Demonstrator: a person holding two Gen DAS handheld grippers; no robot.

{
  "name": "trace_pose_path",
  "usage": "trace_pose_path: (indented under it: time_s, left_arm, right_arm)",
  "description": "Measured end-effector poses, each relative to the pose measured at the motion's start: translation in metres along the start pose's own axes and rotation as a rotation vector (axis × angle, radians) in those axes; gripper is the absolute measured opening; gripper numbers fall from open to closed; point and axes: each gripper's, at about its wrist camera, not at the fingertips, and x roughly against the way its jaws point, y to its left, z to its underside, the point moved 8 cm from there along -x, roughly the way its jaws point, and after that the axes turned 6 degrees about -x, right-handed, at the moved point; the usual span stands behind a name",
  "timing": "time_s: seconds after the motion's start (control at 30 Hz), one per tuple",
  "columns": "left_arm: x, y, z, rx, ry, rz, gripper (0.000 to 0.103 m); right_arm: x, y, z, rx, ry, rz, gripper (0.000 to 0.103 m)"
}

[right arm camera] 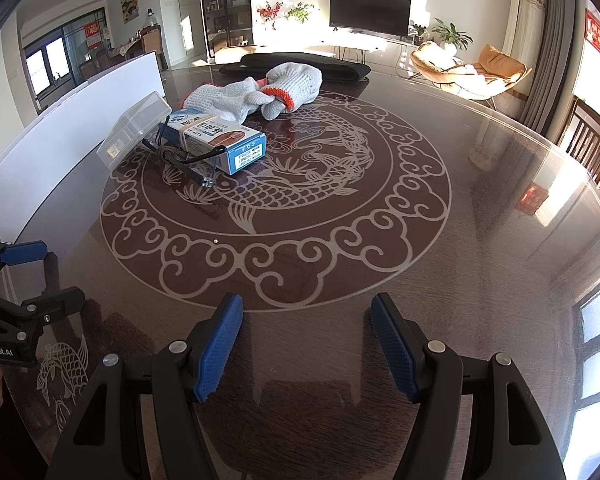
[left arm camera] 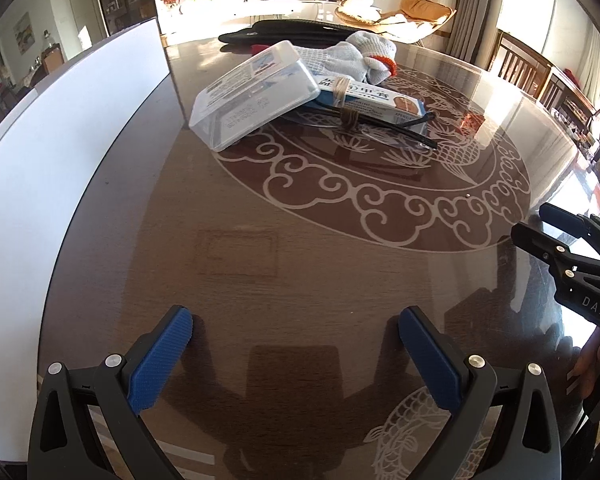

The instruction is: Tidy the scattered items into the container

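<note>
Round dark glass-topped worktop (right arm camera: 440, 240) with etched fish pattern fills both views. Pile sits upper centre-left of the right wrist frame: clear plastic lidded box (right arm camera: 134, 136) leftmost, tilted, leaning on the blue-and-white cardboard box (right arm camera: 224, 140) just right of it. Black-framed glasses (right arm camera: 184, 160) lie against that box's near side. Grey knit gloves with orange cuffs (right arm camera: 260, 92) behind, touching it. Flat black mat (right arm camera: 300, 65) behind the gloves. White board (left arm camera: 60, 128) along the frame's left edge.
</note>
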Motion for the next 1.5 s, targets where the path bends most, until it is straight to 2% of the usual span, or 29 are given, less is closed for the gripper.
trace_pose_path:
  time_s: [0.17,0.57,0.67,0.8,0.87,0.93,1.03,1.07,1.1,1.17,1.27,1.4,1.5]
  left_arm:
    - [0.001,0.020,0.005,0.050,0.005,-0.028,0.103]
    - [0.002,0.022,0.007,0.063,-0.024,-0.042,0.103]
    - [0.001,0.022,0.006,0.059,-0.019,-0.040,0.103]
    - [0.002,0.021,0.006,0.055,-0.024,-0.038,0.103]
    - [0.001,0.022,0.005,0.051,-0.022,-0.035,0.103]
    - [0.001,0.023,0.005,0.047,-0.018,-0.032,0.103]
    - [0.001,0.027,0.005,0.050,-0.003,-0.031,0.103]
    - [0.001,0.028,0.006,0.051,0.004,-0.031,0.103]
    - [0.001,0.030,0.006,0.052,0.010,-0.030,0.103]
    - [0.001,0.033,0.007,0.059,0.018,-0.032,0.103]
    - [0.003,0.036,0.008,0.084,0.023,-0.016,0.103]
    - [0.007,0.032,-0.008,0.195,-0.057,0.163,0.103]
    - [-0.004,0.032,-0.033,0.250,-0.059,0.194,0.103]
  right_arm:
    - [-0.001,0.001,0.000,0.000,0.000,-0.001,0.068]
    - [-0.003,0.002,-0.002,0.003,0.001,-0.001,0.069]
    - [-0.017,0.002,-0.021,-0.021,0.020,0.015,0.069]
    - [-0.042,-0.004,-0.061,-0.170,0.038,-0.019,0.069]
    - [-0.054,-0.002,-0.076,-0.190,0.037,0.009,0.069]
    - [-0.060,0.013,-0.083,-0.170,0.036,-0.035,0.069]
    - [-0.049,0.069,-0.068,-0.006,0.077,-0.270,0.068]
    - [-0.041,0.088,-0.055,0.073,0.100,-0.333,0.068]
    - [-0.033,0.100,-0.042,0.143,0.115,-0.353,0.068]
    - [-0.018,0.106,-0.018,0.231,0.115,-0.321,0.068]
    - [-0.001,0.094,0.005,0.250,0.095,-0.264,0.068]
    - [0.009,0.080,0.022,0.266,0.016,-0.203,0.068]
    - [0.004,0.075,0.020,0.256,0.020,-0.203,0.069]
